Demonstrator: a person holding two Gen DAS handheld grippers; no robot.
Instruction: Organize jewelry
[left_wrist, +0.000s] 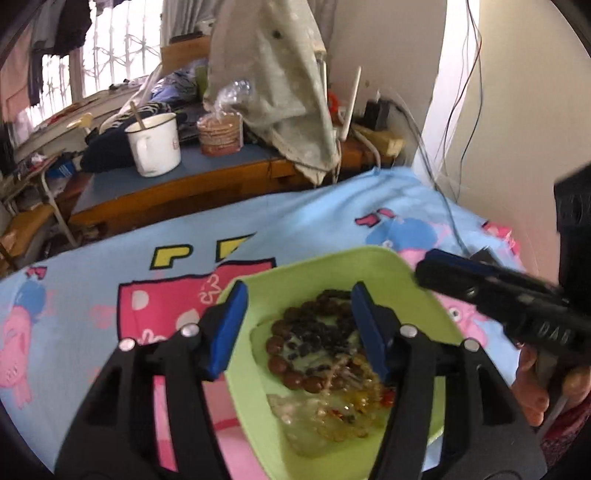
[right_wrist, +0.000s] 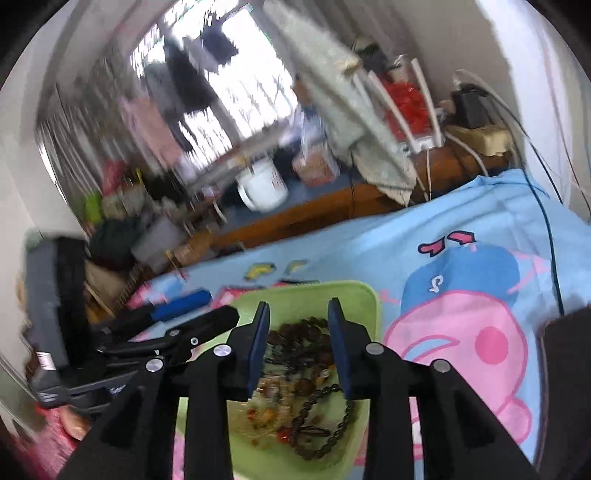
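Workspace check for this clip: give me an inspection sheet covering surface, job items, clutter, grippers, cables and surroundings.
Surface: cartoon blanket, light blue with pink pigs.
Job's things: green tray on the blanket holds a brown bead bracelet, dark beads and tangled pale jewelry.
Clutter: nothing seen on the blanket besides the tray.
Grippers: left gripper and right gripper both open over the tray, holding nothing.
Cables: dark cable runs across the blanket; wires hang on the wall.
Surroundings: wooden desk with white enamel mug, draped cloth, window behind.
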